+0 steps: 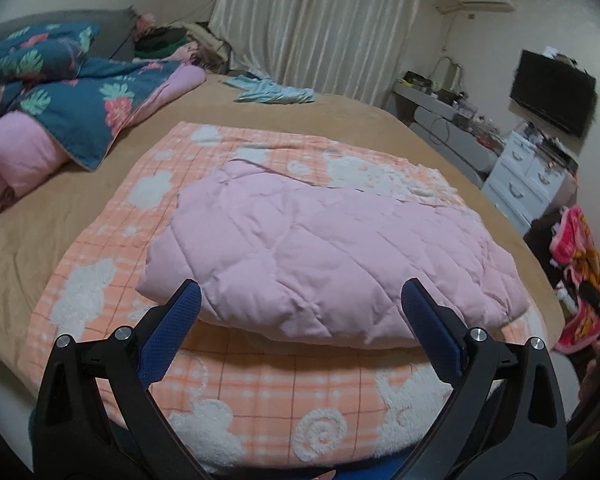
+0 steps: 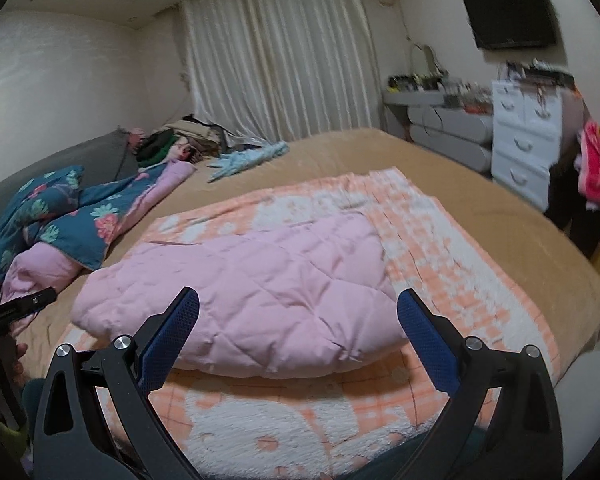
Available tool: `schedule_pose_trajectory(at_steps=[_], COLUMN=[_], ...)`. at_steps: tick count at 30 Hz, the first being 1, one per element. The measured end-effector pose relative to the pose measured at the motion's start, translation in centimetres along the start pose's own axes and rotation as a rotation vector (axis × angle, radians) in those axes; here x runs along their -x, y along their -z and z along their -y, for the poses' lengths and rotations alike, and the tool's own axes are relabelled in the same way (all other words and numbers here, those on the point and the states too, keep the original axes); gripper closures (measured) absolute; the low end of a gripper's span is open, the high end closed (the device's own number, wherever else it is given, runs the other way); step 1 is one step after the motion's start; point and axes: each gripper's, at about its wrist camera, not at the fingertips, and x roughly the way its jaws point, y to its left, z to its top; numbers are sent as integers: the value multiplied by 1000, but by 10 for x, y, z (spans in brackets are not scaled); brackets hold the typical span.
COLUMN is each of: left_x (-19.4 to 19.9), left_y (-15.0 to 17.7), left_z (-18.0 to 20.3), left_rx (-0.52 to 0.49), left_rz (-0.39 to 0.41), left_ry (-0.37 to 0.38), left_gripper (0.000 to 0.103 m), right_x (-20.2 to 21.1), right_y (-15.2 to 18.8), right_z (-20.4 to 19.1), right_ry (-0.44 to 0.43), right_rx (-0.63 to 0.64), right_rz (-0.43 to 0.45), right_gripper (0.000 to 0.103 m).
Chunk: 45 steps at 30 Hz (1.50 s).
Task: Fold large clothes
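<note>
Nearest, the left gripper (image 1: pixel 300 300) and the right gripper (image 2: pixel 298 306) both hang with jaws spread wide and nothing between them, poised just short of the near edge of the pink quilted garment (image 1: pixel 320 248), probably so each can take a side. It lies folded on the orange checked blanket (image 1: pixel 260 392), which serves as a flat working surface on the tan bed (image 1: pixel 60 208). Farther off, a floral duvet (image 1: pixel 72 96) sits bunched aside, leaving room.
</note>
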Motion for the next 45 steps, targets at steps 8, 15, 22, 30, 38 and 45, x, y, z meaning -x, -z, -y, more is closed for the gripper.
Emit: schedule_pose_trajectory(at_steps=[8,15,22,30,38,45], left_x=[13,14,11,2,-1,-2], left_y=[17,37,52,58,58,60], left_z=[31,56,59,63,63,64], left_rx=[-76,-103,-101,-118,-127,-134], left_rz=[14,5,-1,-32,-41,-47], left_ry=[40,72,93,79,86,82], left_gripper=[9,9,9,9,9,9], right_x=[21,26,25,14,11,11], right_y=[7,22,39,65,63,62], right_z=[-27,-44,-56,-64,-68,-72], right_ry=[-7,-34,-50,-63,-63,-72], right_rx=[53,72,98,93,112,123], right_rz=[5,-25,-59,-107,-119,-122], right_gripper=[4,4,4,4,4,4])
